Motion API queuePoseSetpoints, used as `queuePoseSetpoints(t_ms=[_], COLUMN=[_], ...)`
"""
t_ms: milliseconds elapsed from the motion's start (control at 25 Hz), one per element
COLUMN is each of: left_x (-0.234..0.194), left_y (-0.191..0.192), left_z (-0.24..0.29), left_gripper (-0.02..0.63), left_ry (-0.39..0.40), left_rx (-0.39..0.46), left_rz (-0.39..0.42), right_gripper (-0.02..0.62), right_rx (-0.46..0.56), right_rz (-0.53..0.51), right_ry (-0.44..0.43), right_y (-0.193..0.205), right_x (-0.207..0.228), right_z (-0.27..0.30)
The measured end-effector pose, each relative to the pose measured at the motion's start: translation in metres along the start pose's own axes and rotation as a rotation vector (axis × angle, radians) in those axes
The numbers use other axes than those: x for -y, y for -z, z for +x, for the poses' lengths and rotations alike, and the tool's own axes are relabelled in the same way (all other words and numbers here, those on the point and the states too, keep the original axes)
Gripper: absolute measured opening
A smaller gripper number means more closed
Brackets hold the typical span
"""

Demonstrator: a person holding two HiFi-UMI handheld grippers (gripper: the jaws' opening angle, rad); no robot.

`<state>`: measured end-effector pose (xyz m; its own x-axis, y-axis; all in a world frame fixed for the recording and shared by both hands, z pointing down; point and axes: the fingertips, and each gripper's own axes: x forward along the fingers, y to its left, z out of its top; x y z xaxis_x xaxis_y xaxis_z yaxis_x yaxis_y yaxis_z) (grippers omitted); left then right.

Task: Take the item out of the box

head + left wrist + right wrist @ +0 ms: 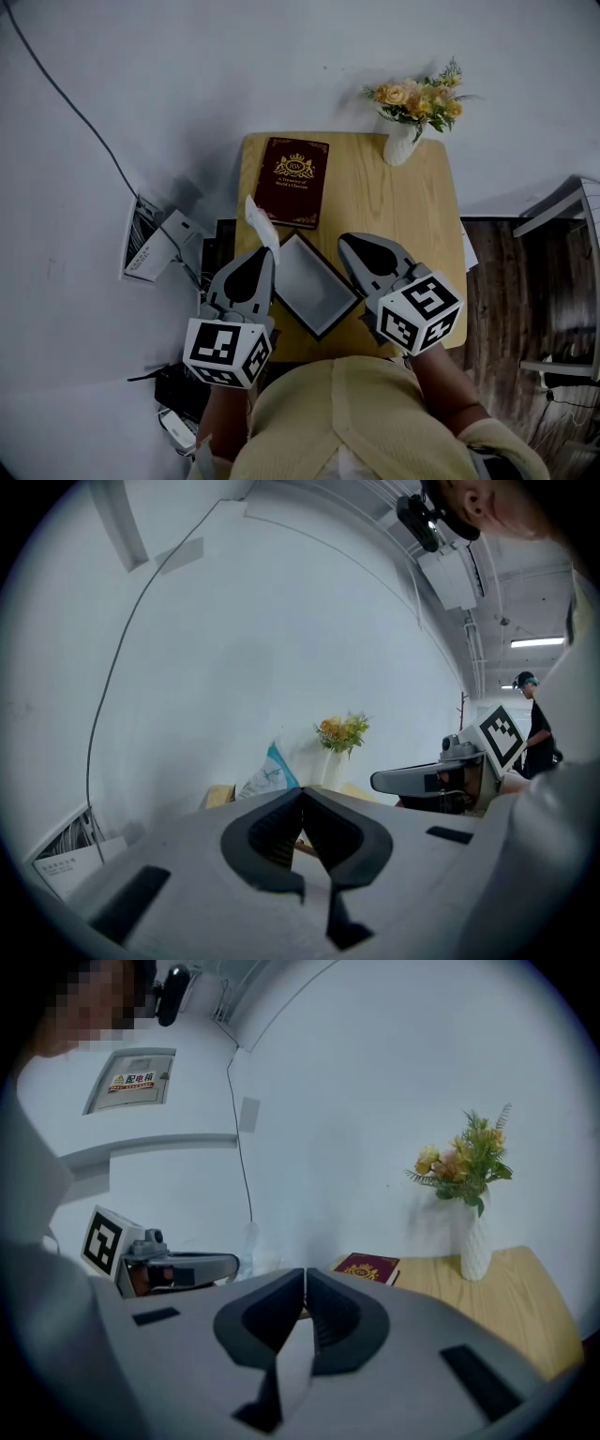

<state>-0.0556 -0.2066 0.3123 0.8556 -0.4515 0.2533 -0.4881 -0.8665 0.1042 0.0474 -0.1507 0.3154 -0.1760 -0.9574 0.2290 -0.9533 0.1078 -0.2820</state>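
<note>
On the small wooden table point(412, 206) lies an open box tray point(311, 283) with a dark rim and a grey, empty-looking inside. Beyond it lies a dark red cover with a gold crest point(292, 180) point(368, 1267). My left gripper point(265, 251) point(302, 794) hovers at the tray's left edge, shut on a thin white packet point(259, 221) with a blue patch point(272, 775) that sticks up past its tips. At the tray's right edge my right gripper point(349, 242) point(305, 1274) has its jaws together, and nothing shows between them.
A white vase of yellow flowers point(403, 141) point(473, 1232) stands at the table's far right corner. On the floor to the left lie a booklet point(142, 246), cables and dark devices point(183, 389). A metal frame point(567, 208) stands at the right over wooden flooring.
</note>
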Motion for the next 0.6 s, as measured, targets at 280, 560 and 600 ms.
queuePoseSetpoints(t_ms=[280, 560, 600], left_x=[-0.0017, 0.0014, 0.0018], left_y=[0.0035, 0.0077, 0.0080], left_z=[0.0008, 0.0015, 0.0017], left_gripper=[0.020, 0.021, 0.021], left_ry=[0.002, 0.009, 0.010], left_rx=[-0.014, -0.027, -0.028], left_rz=[-0.008, 0.003, 0.004], right_gripper=[0.031, 0.029, 0.029], right_rx=[0.005, 0.006, 0.004], right_rz=[-0.001, -0.005, -0.006], right_ry=[0.013, 0.014, 0.014], right_y=[-0.0011, 0.0010, 0.0016], right_x=[0.0026, 0.0025, 0.0024], right_z=[-0.0009, -0.0016, -0.0014])
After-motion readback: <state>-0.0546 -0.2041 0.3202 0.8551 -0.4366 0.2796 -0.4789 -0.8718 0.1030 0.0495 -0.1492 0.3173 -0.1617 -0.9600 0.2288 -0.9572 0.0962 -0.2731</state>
